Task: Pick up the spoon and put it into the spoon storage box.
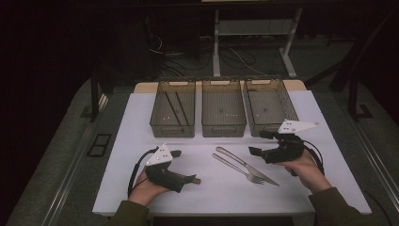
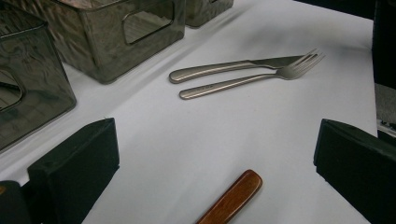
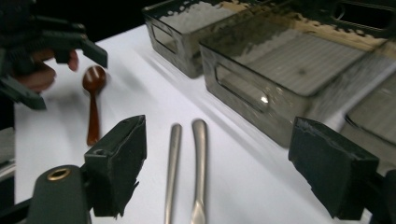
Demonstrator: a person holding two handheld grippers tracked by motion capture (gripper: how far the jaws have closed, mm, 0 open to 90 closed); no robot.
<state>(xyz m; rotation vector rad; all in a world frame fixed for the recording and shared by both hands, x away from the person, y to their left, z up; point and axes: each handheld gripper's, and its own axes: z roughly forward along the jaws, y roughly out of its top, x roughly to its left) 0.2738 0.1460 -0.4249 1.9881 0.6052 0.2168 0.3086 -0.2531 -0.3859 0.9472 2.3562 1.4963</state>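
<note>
Lying side by side on the white worktop (image 1: 141, 188), the knife (image 1: 247, 165) and fork (image 1: 235, 167) are seen just in front of the middle bin (image 1: 223, 125), their handles toward the bins and their tips crossing at the near end. They are faced by the right tongs (image 1: 256, 143), whose jaws stand wide with nothing between them; in the right gripper view both handles run up between the open jaws, untouched. A wooden spoon (image 3: 92, 109) lies apart to the left, just beside the left tongs (image 1: 183, 165), which are likewise spread wide and empty, the spoon's handle end (image 2: 233, 198) showing low between the jaws. Two dark sticks, apparently chopsticks (image 1: 175, 109), are already held in the left bin (image 1: 171, 129), while the middle bin and the right bin (image 1: 270, 125) appear bare, so the sorting is judged barely begun: three pieces are left on the worktop. Open white surface is found around the cutlery, though the bin fronts stand near the handles and the worktop's front edge is close to both hands.
</note>
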